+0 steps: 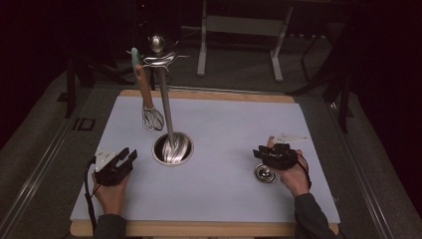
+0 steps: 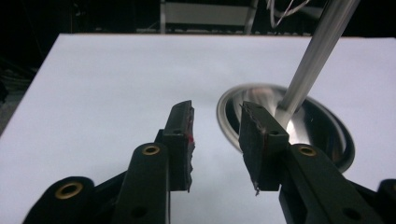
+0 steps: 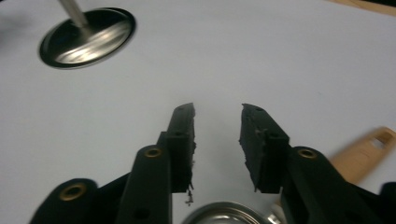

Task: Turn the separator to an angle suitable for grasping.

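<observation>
A white sheet (image 1: 229, 119) covers the wooden counter (image 1: 209, 95). Left of centre, a steel stand (image 1: 167, 107) rises from its round base (image 1: 172, 149). A wooden-handled whisk (image 1: 151, 117) hangs from its top, wires down. A grey table frame (image 1: 241, 25) stands beyond.

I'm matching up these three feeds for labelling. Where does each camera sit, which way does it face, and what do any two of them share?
High view: above the person's side, looking forward and down on the white table; forearms, both hands, left hand-held gripper, right hand-held gripper.
Left gripper view: rides the left hand-held gripper, facing the stand base; its open jaws show.
Right gripper view: rides the right hand-held gripper, facing across the table; its open jaws show.
Shared: all three show the stand base.
</observation>
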Available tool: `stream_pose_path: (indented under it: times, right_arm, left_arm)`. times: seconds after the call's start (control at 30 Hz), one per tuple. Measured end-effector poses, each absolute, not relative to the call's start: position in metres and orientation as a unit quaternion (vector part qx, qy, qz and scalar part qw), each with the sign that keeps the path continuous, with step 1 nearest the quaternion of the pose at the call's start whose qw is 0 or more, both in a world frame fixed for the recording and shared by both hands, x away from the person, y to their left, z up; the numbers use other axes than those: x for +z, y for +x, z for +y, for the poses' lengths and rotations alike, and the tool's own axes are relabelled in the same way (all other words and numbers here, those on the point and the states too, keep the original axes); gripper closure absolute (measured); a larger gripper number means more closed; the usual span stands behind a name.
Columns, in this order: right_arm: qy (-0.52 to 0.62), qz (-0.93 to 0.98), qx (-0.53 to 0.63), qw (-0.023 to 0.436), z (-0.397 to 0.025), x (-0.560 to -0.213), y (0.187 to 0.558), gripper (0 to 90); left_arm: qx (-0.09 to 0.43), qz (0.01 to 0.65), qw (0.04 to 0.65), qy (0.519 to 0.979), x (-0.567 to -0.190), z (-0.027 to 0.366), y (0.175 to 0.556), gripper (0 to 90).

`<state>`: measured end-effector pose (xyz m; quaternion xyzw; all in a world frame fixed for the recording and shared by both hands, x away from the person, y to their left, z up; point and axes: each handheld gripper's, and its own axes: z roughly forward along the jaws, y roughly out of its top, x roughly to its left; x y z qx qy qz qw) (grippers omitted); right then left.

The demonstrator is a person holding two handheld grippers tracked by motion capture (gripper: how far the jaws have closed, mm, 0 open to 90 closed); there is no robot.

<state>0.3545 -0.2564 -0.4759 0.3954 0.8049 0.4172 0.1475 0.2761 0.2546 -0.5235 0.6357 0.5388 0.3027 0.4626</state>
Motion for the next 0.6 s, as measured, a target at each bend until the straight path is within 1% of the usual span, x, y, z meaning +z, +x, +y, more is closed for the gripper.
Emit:
stream_pose_path:
  times: [0.17,0.33,0.6]
  right_arm:
    - [0.410,0.802,0.406,0.153,-0.264,-0.479,0.357,74.5]
    - [0.430,0.801,0.386,0.159,-0.272,-0.485,0.361,88.5]
    - [0.458,0.800,0.344,0.179,-0.281,-0.492,0.370,89.8]
  left_arm:
    - [0.295,0.546,0.452,0.641,-0.534,0.256,0.276,65.0]
    - [0.297,0.544,0.443,0.648,-0.537,0.253,0.276,64.8]
    - [0.299,0.538,0.438,0.656,-0.537,0.251,0.275,64.9]
